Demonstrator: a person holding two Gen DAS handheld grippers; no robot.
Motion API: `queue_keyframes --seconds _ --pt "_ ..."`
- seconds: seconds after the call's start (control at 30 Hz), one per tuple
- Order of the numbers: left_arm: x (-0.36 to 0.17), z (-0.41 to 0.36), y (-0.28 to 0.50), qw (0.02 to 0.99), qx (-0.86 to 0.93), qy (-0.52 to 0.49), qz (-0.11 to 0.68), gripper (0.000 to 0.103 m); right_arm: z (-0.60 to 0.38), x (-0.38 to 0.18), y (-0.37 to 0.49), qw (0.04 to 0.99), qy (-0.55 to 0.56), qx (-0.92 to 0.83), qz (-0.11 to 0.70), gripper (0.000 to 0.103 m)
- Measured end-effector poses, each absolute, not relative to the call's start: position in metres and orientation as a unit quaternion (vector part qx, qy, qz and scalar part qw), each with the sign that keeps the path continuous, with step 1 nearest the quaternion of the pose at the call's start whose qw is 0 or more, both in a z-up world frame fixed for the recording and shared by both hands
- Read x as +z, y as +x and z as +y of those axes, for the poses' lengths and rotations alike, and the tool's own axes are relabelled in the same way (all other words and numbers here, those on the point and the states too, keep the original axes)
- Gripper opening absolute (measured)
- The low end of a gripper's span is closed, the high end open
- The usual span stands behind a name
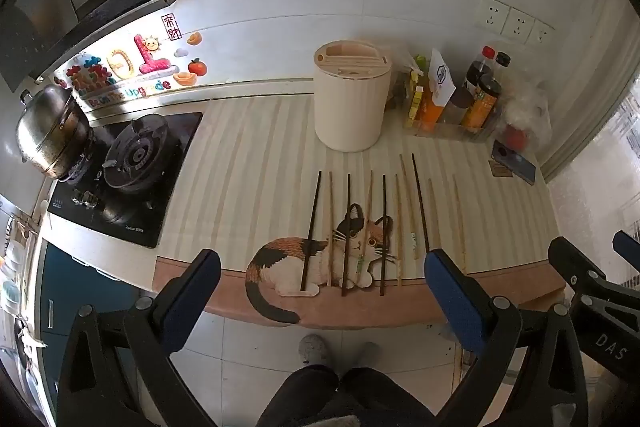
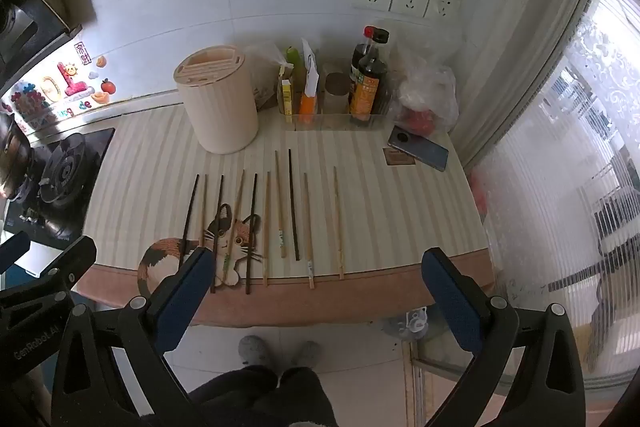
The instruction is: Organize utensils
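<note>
Start of the sorting, by all appearances: nothing yet lifted. Ten chopsticks [image 2: 266, 223] laid out singly in a rough row on the striped tabletop [image 2: 152, 163], tips toward the wall, dark [image 2: 293, 205] and pale wooden [image 2: 338, 223] ones mixed together, several crossing the cat picture [image 1: 320, 259] printed at the near edge. Behind the row, well apart from it, a cream cylindrical utensil holder [image 2: 218, 103] with a slotted lid, slots apparently empty, presumably the destination. To the holder's right, a clear tray of condiment bottles [image 2: 366, 83], a plastic bag and a phone [image 2: 418, 147]; to its left, a gas stove [image 1: 136, 155] with a steel pot [image 1: 50, 131]. Left gripper [image 1: 320, 291] held above the near edge over the cat picture, jaws spread wide, nothing between them. Right gripper [image 2: 316, 295] likewise wide and empty, poised over the right half of the row. Judged progress: none of the ten stowed or paired; still to do, gathering the sticks, probably matching like with like, and dropping them into the holder's slots.
</note>
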State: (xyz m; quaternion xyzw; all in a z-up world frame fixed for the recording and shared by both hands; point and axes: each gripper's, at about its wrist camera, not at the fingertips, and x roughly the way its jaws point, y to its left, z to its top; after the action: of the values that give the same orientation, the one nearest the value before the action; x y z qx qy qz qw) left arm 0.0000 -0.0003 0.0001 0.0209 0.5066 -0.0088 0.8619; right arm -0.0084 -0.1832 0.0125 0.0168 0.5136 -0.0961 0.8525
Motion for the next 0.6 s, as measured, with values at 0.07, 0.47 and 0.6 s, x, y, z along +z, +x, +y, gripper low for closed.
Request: queue_keyframes --seconds 0.07,0.47,0.6 --pt "0.000 -0.001 0.000 0.862 -0.009 0.021 0.506 0.103 -0.184 0.013 -0.008 0.854 0.019 -0.093 0.512 0.103" --pt "0.008 -0.005 -0.002 0.863 -0.005 0.020 0.506 0.103 -0.188 0.016 -0.005 0.854 0.018 -0.095 0.511 0.103" --pt "0.003 0.005 0.001 0.864 -0.006 0.018 0.504 0.103 -0.187 0.015 -0.006 0.854 0.018 -0.095 0.511 0.103"
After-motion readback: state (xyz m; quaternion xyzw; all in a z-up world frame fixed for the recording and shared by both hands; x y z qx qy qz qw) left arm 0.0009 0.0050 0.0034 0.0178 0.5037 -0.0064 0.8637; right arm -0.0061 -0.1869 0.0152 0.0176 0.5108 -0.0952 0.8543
